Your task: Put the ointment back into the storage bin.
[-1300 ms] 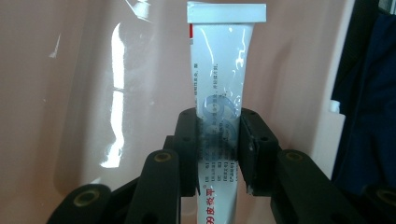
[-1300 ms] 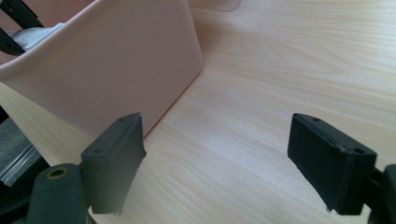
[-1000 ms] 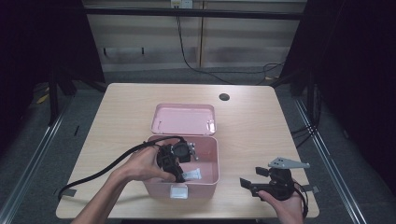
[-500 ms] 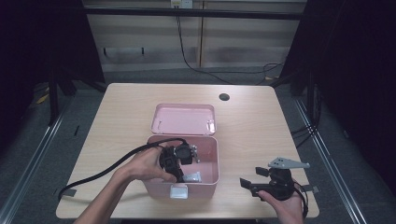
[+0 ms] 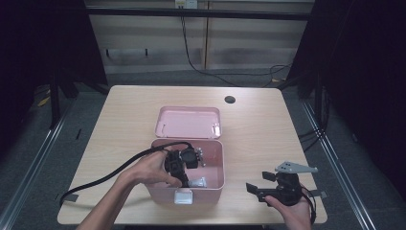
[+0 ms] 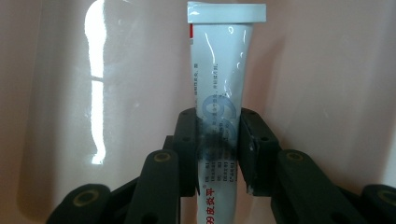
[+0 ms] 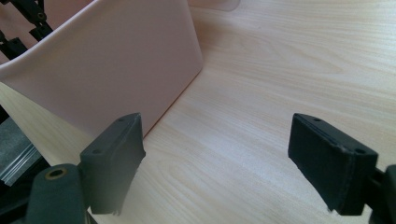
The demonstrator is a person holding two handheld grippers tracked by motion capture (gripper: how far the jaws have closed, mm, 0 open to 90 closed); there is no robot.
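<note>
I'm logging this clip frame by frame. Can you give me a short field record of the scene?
table: light wood
box: pink, lid open behind it
left gripper: inside box, jaws shut on tube
tube: white, printed text, crimped end pointing away from the jaws
right gripper: jaws open, nothing between them, over the table right of box

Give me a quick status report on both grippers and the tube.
Left gripper shut on white tube inside pink box. Right gripper open over table. Nothing in the way.

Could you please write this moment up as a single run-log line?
left gripper: shut on white tube, inside pink box | right gripper: jaws open, nothing held, over table beside box | lid: open
</note>
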